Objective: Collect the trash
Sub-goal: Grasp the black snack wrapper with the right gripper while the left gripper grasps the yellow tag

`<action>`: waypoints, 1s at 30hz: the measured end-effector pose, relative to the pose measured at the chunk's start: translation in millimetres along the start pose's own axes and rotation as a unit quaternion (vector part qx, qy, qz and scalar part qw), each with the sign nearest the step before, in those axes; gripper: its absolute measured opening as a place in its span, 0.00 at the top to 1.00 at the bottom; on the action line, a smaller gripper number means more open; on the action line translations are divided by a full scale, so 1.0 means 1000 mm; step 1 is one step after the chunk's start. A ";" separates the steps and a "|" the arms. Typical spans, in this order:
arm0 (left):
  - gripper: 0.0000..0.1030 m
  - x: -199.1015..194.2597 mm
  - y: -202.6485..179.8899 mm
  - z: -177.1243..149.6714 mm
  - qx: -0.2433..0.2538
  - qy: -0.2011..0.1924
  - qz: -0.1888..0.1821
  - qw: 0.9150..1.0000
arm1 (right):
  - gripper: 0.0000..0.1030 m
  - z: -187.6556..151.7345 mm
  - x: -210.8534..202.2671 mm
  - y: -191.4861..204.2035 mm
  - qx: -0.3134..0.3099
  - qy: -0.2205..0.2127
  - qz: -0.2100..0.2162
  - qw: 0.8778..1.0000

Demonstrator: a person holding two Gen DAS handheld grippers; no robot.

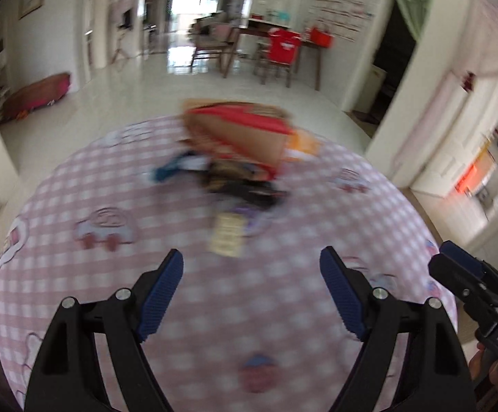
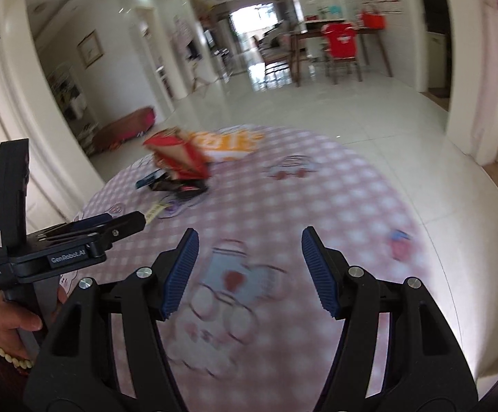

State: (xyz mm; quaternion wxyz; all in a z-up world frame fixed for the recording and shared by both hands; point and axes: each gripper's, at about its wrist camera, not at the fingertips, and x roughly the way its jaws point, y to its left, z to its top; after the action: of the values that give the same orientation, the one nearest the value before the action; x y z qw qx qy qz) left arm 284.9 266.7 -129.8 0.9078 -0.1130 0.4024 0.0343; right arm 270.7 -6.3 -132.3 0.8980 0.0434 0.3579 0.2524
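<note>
A pile of trash lies on a round table with a pink checked cloth (image 1: 77,178). It holds a tipped red and brown cardboard box (image 1: 238,130), dark wrappers (image 1: 245,182), a blue wrapper (image 1: 170,170) and a pale yellow packet (image 1: 228,237). My left gripper (image 1: 251,295) is open and empty, short of the yellow packet. My right gripper (image 2: 249,271) is open and empty over the cloth (image 2: 317,185); the box (image 2: 180,158) and wrappers (image 2: 176,185) lie far to its upper left. Both views are blurred.
An orange and white bag (image 2: 228,146) lies behind the box. The right gripper's body (image 1: 478,285) shows at the left view's right edge; the left gripper's body (image 2: 60,243) shows at the right view's left. Beyond the table are tiled floor, a dining table (image 1: 276,34) and chairs.
</note>
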 end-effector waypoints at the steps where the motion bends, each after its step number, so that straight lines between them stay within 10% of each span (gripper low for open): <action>1: 0.22 0.000 0.012 0.002 -0.010 -0.001 0.005 1.000 | 0.40 0.002 0.007 0.005 -0.006 0.004 0.003 1.000; 17: 0.22 0.016 0.057 0.008 -0.021 0.014 -0.002 1.000 | 0.48 0.039 0.144 0.071 -0.063 0.077 0.041 0.994; 24: 0.22 0.026 0.035 0.010 0.008 0.024 -0.024 0.999 | 0.78 0.041 0.145 0.072 -0.097 0.076 0.031 0.992; 30: 0.24 0.041 0.014 0.015 0.023 0.038 -0.054 0.998 | 0.81 0.031 0.116 0.049 -0.075 0.060 0.018 0.995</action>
State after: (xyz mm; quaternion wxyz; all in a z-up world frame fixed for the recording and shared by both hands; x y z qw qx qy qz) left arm 321.0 282.6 -152.8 0.8947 -0.1149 0.4308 -0.0284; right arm 341.7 95.5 -168.7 0.8708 -0.0325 0.3907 0.2967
